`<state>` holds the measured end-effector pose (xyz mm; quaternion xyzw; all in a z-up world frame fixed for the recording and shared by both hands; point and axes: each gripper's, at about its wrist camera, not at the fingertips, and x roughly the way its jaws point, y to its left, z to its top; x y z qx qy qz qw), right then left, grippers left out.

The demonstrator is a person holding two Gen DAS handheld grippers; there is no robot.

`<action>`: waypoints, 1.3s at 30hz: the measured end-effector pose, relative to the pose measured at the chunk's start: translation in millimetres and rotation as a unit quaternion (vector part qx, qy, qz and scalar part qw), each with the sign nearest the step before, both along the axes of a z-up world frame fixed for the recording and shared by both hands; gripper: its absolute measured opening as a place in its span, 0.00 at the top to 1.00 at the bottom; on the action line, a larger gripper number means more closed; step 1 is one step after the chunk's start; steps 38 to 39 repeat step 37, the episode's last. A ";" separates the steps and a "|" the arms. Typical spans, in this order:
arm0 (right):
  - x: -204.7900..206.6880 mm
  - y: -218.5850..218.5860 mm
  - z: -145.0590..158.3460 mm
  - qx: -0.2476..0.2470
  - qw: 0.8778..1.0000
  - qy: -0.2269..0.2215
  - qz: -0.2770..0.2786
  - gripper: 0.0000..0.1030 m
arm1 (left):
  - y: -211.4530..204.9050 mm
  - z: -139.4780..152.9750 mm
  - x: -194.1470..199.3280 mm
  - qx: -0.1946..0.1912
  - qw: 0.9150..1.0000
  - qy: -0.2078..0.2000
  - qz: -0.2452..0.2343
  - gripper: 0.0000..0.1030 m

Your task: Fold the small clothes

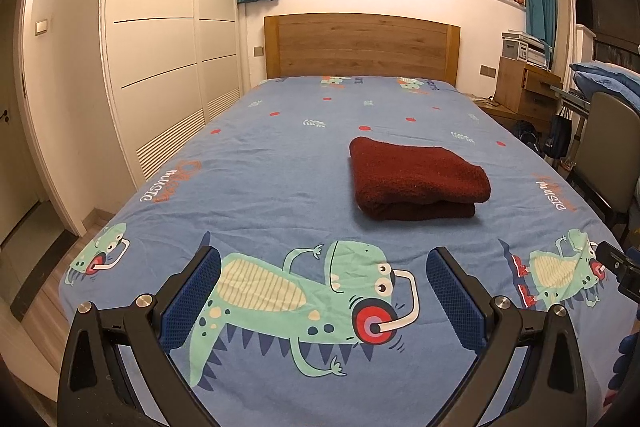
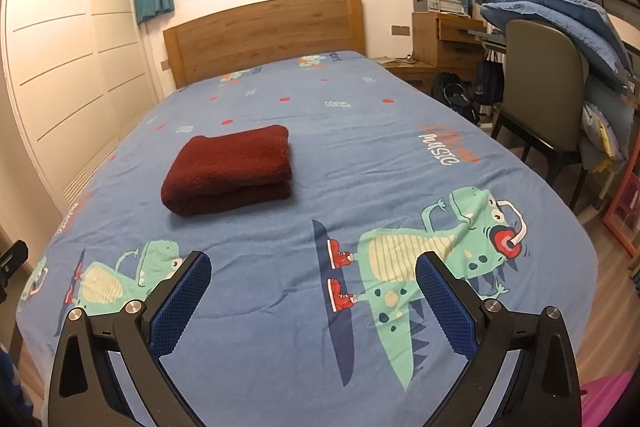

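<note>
Chair (image 2: 544, 83) w/ quilt (image 2: 552, 23) seen beside bed (image 2: 400, 155); folded red cloth (image 2: 232, 169) lies mid-sheet; both grippers (image 1: 324, 267) (image 2: 314, 271) held wide, empty.

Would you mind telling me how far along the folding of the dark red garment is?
Done, by the look of it: the dark red garment lies on the bed sheet as a neat folded stack. In hand: nothing; the left tool and right tool are both open and empty, short of it. Left: no other clothes are visible to fold.
</note>
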<state>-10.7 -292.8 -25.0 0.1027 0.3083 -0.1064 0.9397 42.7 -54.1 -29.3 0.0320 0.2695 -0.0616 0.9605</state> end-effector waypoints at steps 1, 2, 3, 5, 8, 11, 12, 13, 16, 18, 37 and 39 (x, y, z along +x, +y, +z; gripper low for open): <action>0.0 0.1 0.0 0.000 1.000 0.000 0.000 0.01 | -0.5 0.0 0.1 0.000 1.000 0.000 -0.001 0.01; -0.1 -0.4 -0.4 -0.001 1.000 0.001 0.000 0.01 | -0.6 -0.4 0.1 0.000 1.000 0.001 -0.001 0.01; -0.3 -0.8 -0.3 -0.001 1.000 0.001 0.001 0.01 | -1.3 -1.6 -0.5 0.000 1.000 0.001 -0.001 0.01; -1.1 -1.3 -0.6 -0.003 1.000 0.001 0.000 0.01 | -1.6 -2.7 -0.2 0.000 1.000 0.002 -0.002 0.01; -1.6 -2.1 -0.8 -0.004 1.000 0.000 0.000 0.01 | -2.9 -3.8 0.6 0.000 1.000 0.004 -0.004 0.01; -1.0 -3.4 -2.0 -0.004 1.000 0.002 0.000 0.01 | -4.5 -4.6 0.6 -0.001 1.000 0.005 -0.007 0.01; -1.0 -3.5 -2.4 -0.004 1.000 0.003 0.000 0.01 | -5.2 -5.2 0.1 -0.001 1.000 0.005 -0.008 0.01; -1.2 -3.3 -2.9 -0.004 1.000 0.003 0.000 0.01 | -5.7 -5.7 -0.3 -0.001 1.000 0.005 -0.008 0.01; -0.9 -1.2 -4.8 -0.006 1.000 0.006 0.001 0.01 | -6.6 -6.6 -1.6 -0.002 1.000 0.004 -0.010 0.01; -0.7 -0.1 -5.9 -0.008 1.000 0.008 0.001 0.01 | -6.7 -6.8 -2.2 -0.002 1.000 0.003 -0.009 0.01; 0.6 1.6 -12.4 -0.012 1.000 0.016 0.002 0.01 | -8.9 -10.0 -2.1 -0.005 1.000 0.008 -0.005 0.01; 0.6 1.6 -12.4 -0.012 1.000 0.016 0.002 0.01 | -8.9 -10.0 -2.1 -0.005 1.000 0.008 -0.005 0.01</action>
